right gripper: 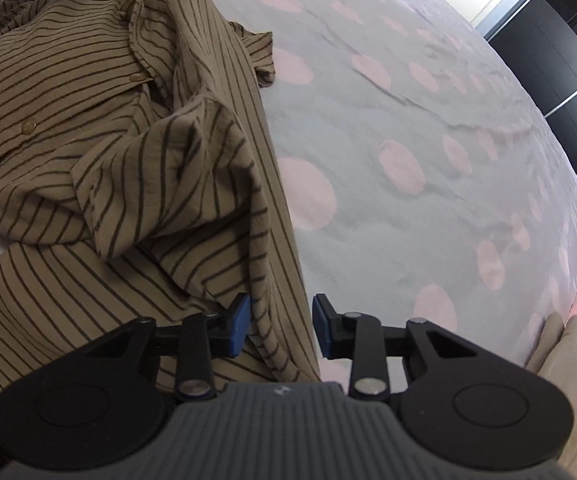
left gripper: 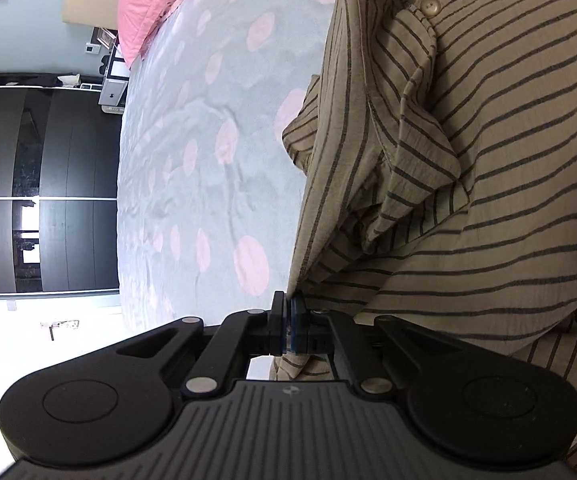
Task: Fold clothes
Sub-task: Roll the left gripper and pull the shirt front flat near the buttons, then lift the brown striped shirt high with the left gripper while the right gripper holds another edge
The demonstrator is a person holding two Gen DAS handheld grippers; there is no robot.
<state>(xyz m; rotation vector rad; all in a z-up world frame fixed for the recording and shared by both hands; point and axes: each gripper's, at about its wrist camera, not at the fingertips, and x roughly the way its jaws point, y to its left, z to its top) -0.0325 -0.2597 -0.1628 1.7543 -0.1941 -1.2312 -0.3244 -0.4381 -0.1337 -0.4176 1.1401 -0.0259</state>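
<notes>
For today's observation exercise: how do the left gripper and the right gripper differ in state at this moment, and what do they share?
The left gripper has its jaws shut, pinching the edge of the striped shirt; the right gripper has its jaws apart. The left grips fabric; the right only straddles the striped shirt's edge, its pads not visibly pressing on it. Both are black with blue pads, and both work over the polka-dot bedsheet.

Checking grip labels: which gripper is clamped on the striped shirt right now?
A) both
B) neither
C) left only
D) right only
C: the left gripper has its jaws shut on the edge of the striped shirt, while the right gripper stands open with a fold of the shirt between its pads, not pressed.
</notes>
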